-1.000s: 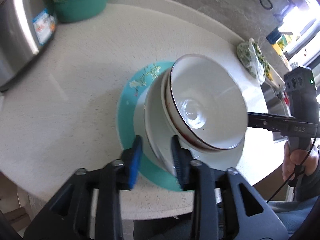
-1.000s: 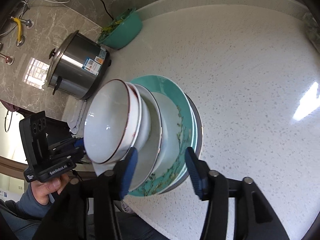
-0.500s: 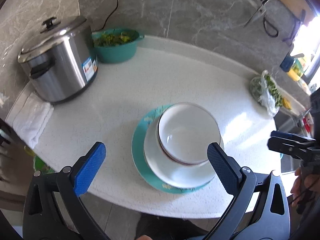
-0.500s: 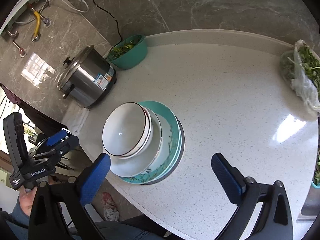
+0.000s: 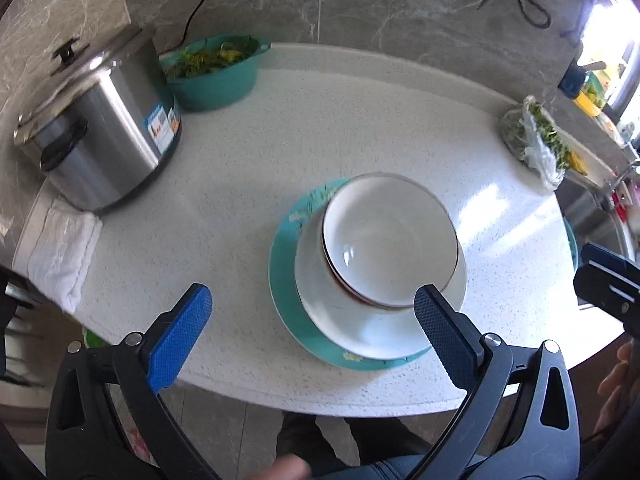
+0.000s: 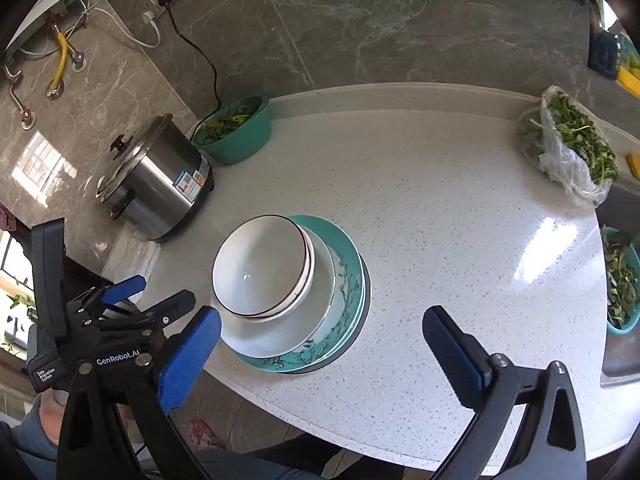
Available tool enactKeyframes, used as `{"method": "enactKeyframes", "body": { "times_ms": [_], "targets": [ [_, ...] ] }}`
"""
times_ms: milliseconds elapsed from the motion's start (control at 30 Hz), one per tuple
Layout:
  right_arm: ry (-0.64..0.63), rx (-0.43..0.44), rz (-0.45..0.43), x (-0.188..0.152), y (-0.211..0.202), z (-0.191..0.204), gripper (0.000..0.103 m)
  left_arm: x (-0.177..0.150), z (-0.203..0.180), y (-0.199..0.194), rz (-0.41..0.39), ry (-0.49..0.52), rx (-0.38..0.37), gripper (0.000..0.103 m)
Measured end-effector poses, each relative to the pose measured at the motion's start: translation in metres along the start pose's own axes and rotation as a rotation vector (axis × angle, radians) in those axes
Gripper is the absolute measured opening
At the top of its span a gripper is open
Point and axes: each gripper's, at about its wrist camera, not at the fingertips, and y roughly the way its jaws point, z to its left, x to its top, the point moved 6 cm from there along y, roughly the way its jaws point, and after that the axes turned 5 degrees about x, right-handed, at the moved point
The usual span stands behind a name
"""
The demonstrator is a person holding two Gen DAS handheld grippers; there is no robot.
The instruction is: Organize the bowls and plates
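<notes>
A stack stands near the counter's front edge: white bowls (image 5: 390, 240) nested on a white plate (image 5: 360, 332), on teal flowered plates (image 5: 284, 276). It also shows in the right wrist view, bowls (image 6: 260, 268) over teal plates (image 6: 348, 276). My left gripper (image 5: 312, 332) is open and empty, held back above the front of the stack. My right gripper (image 6: 320, 356) is open and empty, raised in front of the stack. The left gripper also shows at the left of the right wrist view (image 6: 148, 296).
A steel rice cooker (image 5: 96, 136) stands at the back left with a white towel (image 5: 60, 252) beside it. A teal basin of greens (image 5: 216, 68) sits behind. A bag of greens (image 5: 536, 144) lies at the right, another teal basket (image 6: 620, 280) at the far right edge.
Both grippers opened wide, let go of the stack's rim and pulled back up and away from it. The stack stays in place on the counter.
</notes>
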Motion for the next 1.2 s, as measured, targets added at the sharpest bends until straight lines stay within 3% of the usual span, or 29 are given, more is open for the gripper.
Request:
{"method": "enactKeyframes", "body": {
  "times_ms": [67,233,300,433,567,733,933,1000,1200],
  "targets": [
    [0.017,-0.016,-0.016,-0.001,-0.002,0.004,0.103,0.005,0.005,0.001,-0.015,0.015,0.0,0.103],
    [0.04,-0.048,-0.044,-0.004,-0.006,0.014,0.103,0.019,0.017,0.017,0.017,-0.025,-0.171,0.103],
    [0.044,-0.063,-0.053,-0.004,-0.008,0.017,0.103,0.02,0.017,0.019,0.011,0.007,-0.163,0.103],
    [0.053,-0.08,-0.06,-0.007,-0.009,0.021,0.103,0.022,0.012,0.018,0.015,0.023,-0.216,0.103],
    [0.056,-0.09,-0.064,-0.009,-0.01,0.025,0.103,0.026,0.009,0.009,-0.035,0.061,-0.164,0.103],
    [0.045,-0.114,-0.081,-0.008,-0.015,0.028,0.103,0.032,0.009,0.012,-0.016,0.001,-0.22,0.103],
    [0.066,-0.136,-0.09,-0.007,-0.018,0.021,0.103,0.027,0.018,0.021,0.011,-0.011,-0.052,0.103],
    [0.081,-0.142,-0.088,-0.007,-0.018,0.018,0.103,0.024,0.018,0.019,-0.017,-0.004,0.016,0.103],
    [0.106,-0.162,-0.072,-0.007,-0.015,0.009,0.103,0.02,0.006,0.017,-0.02,0.016,-0.016,0.103]
  ]
}}
